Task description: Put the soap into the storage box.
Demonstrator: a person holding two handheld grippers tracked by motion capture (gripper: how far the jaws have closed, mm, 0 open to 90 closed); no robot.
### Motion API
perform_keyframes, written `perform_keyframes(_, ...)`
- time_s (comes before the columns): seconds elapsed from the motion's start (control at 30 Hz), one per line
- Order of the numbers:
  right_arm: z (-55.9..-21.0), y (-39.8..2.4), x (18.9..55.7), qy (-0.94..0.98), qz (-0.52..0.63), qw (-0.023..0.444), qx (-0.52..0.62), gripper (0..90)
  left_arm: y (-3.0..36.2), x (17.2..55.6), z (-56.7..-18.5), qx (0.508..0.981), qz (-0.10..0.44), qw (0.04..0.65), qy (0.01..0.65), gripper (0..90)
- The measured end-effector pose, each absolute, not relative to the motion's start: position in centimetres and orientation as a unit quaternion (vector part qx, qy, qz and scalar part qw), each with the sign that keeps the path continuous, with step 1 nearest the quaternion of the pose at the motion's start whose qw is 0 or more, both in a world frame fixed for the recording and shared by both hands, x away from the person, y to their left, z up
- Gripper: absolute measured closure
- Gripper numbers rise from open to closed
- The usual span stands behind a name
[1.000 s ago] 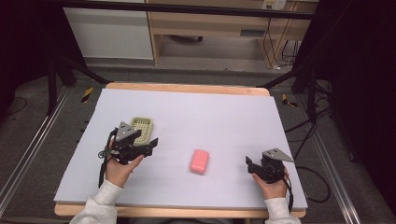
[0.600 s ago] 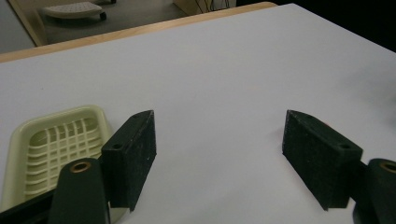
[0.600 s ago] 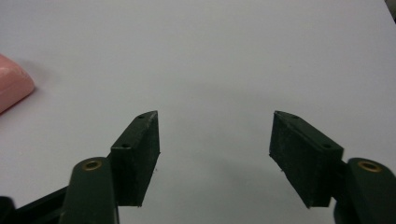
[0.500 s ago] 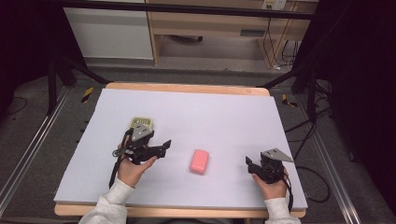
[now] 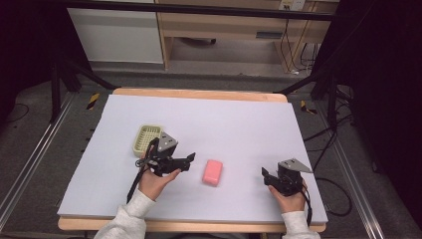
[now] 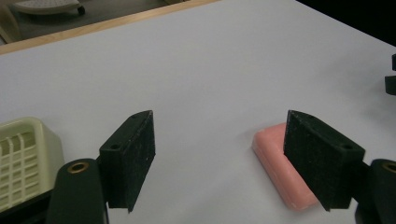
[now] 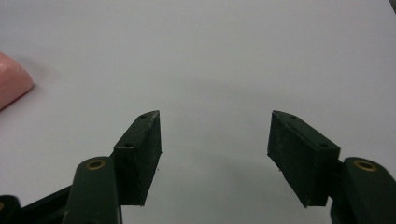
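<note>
Approach step in hand: left gripper reaching toward the pink soap bar, fingers released and just now spreading wider, nothing pressed between them. Seen from the left gripper view, pink soap bar lying flat on the worktop, partly behind the right-hand finger, not yet centred in the gap. Lying near the middle of the worktop in the high view, at about 3 o'clock from the left gripper and just beside its tips, apart from them.

Cream soap dish sitting at roughly 11 o'clock from the left gripper, close behind it.

Right gripper resting at the soap's 3 o'clock, well apart, fingers released over bare worktop; corner of the bar at the edge of the right gripper view.

Next move, by judgement: a short slide toward 3 o'clock to bring the bar squarely between both fingers, straddling its narrow width, then lowering and clenching. Likely destination the dish.
</note>
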State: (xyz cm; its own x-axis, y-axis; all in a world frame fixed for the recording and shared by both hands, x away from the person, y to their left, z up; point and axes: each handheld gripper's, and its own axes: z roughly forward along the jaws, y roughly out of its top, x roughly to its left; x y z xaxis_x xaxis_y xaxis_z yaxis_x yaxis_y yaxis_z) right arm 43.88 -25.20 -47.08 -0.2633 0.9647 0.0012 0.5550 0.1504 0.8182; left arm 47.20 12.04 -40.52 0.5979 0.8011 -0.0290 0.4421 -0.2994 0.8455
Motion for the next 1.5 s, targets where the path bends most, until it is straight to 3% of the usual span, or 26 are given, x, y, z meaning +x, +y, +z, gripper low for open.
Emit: perform_keyframes(1.5, -47.3, -25.3, 43.8, 0.705, 0.369, 0.276, 0.539, 31.4, 5.1, 47.7, -43.4, 0.823, 0.175, 0.397, 0.367, 18.9)
